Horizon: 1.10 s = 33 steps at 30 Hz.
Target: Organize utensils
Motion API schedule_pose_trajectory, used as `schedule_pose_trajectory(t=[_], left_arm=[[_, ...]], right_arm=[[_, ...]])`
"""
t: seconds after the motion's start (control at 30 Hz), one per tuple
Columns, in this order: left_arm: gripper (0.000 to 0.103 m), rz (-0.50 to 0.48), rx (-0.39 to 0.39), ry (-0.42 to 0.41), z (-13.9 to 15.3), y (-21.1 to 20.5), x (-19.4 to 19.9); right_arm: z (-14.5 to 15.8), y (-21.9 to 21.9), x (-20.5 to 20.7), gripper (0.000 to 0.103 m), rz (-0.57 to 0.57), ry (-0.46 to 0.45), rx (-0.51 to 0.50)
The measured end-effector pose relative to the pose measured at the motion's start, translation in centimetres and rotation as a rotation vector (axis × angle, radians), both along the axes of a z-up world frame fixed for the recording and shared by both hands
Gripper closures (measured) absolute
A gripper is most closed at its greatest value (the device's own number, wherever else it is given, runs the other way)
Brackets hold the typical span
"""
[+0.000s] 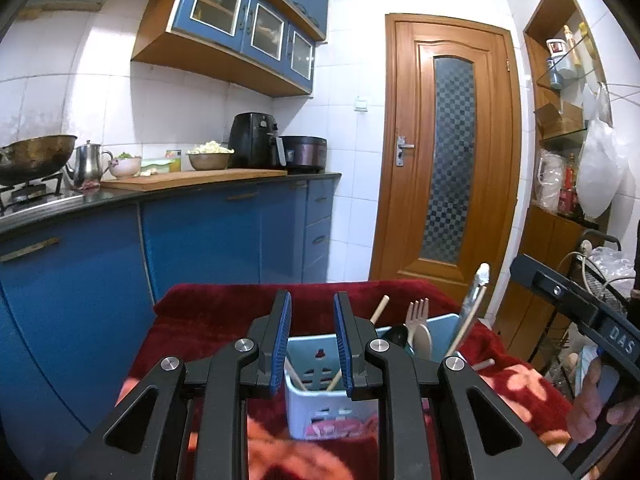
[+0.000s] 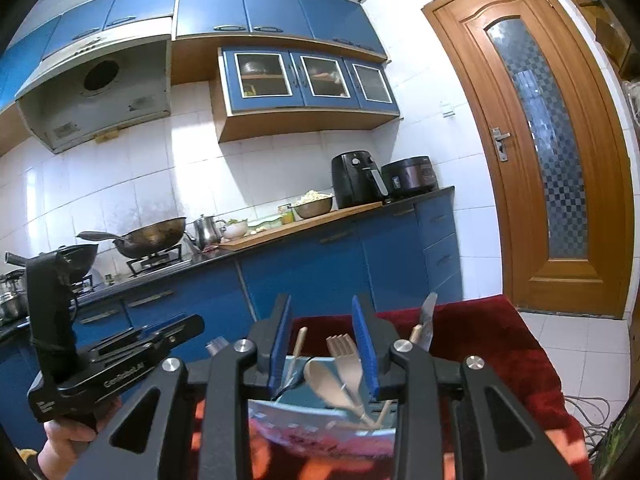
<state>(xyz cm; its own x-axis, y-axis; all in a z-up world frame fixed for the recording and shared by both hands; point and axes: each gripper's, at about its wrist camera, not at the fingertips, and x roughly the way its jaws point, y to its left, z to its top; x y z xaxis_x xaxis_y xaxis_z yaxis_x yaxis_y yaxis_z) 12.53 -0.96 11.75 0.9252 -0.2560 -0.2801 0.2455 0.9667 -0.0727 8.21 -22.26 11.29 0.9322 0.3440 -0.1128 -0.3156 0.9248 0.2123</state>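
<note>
With both my left gripper point(image 1: 313, 340) and right gripper point(image 2: 323, 346) narrowly parted and empty, I'd lift clear above the pale blue plastic utensil caddy point(image 1: 328, 408) mid red-blanketed surface point(image 1: 224, 304) without snagging the wooden fork point(image 2: 346, 354).

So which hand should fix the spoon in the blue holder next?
Probably the right. The right gripper is open, with the spoon and fork showing between its fingers. The left gripper is open too, but faces the holder's other side, where only chopsticks show.
</note>
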Motion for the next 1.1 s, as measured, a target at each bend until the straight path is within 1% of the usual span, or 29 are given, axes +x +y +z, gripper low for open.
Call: schedule_pose_trajectory(t=[0.23,0.3,0.37,0.4,0.43,0.47,0.5,0.53,0.57,0.6,0.63,0.67,0.7,0.8,0.9,1.1], left_arm=[[0.081,0.015,-0.005,0.035,0.1,1.0,-3.5],[0.080,0.023,-0.007,0.051,-0.2,1.4,-4.5],[0.075,0.033,-0.006,0.070,-0.7,1.7,-5.3],[0.072,0.036,-0.005,0.082,-1.0,1.8,-5.9],[0.066,0.039,-0.002,0.089,-1.3,1.9,-6.4],[0.057,0.042,0.001,0.095,-1.6,2.0,-6.7],[0.052,0.048,0.005,0.102,-2.0,2.1,-7.3],[0.045,0.053,0.008,0.108,-2.3,2.2,-7.8],[0.042,0.054,0.011,0.113,-2.6,2.2,-8.1],[0.041,0.056,0.017,0.120,-3.0,2.2,-8.6],[0.036,0.057,0.022,0.125,-3.4,2.2,-9.0],[0.027,0.060,0.029,0.132,-3.8,2.2,-9.4],[0.024,0.063,0.033,0.135,-4.2,2.3,-9.7],[0.022,0.083,0.069,0.123,-5.4,1.9,-10.9],[0.021,0.106,0.097,0.107,-6.6,1.8,-11.7],[0.020,0.133,0.112,0.085,-9.0,1.5,-12.4]], right_arm=[[-0.7,1.7,-3.6,0.069,0.022,0.060,-0.036],[-1.2,2.0,-4.6,0.068,0.018,0.086,-0.042],[-1.9,2.1,-5.5,0.061,0.014,0.109,-0.041],[-2.2,2.2,-5.9,0.060,0.013,0.117,-0.042],[-2.6,2.3,-6.4,0.057,0.007,0.126,-0.048],[-2.8,2.3,-6.9,0.050,-0.002,0.130,-0.055],[-3.2,2.4,-7.4,0.046,-0.015,0.133,-0.065],[-3.6,2.4,-7.9,0.039,-0.027,0.137,-0.070],[-4.0,2.4,-8.3,0.030,-0.037,0.146,-0.068],[-4.4,2.3,-8.7,0.023,-0.047,0.158,-0.063],[-4.7,2.2,-8.9,0.009,-0.054,0.168,-0.058],[-5.3,2.2,-9.3,0.000,-0.068,0.180,-0.050],[-5.7,2.0,-9.6,0.000,-0.077,0.183,-0.045],[-6.9,1.9,-10.2,0.000,-0.101,0.205,-0.060],[-8.0,2.0,-10.6,0.000,-0.125,0.212,-0.101],[-9.7,2.2,-11.6,0.000,-0.166,0.176,-0.185]])
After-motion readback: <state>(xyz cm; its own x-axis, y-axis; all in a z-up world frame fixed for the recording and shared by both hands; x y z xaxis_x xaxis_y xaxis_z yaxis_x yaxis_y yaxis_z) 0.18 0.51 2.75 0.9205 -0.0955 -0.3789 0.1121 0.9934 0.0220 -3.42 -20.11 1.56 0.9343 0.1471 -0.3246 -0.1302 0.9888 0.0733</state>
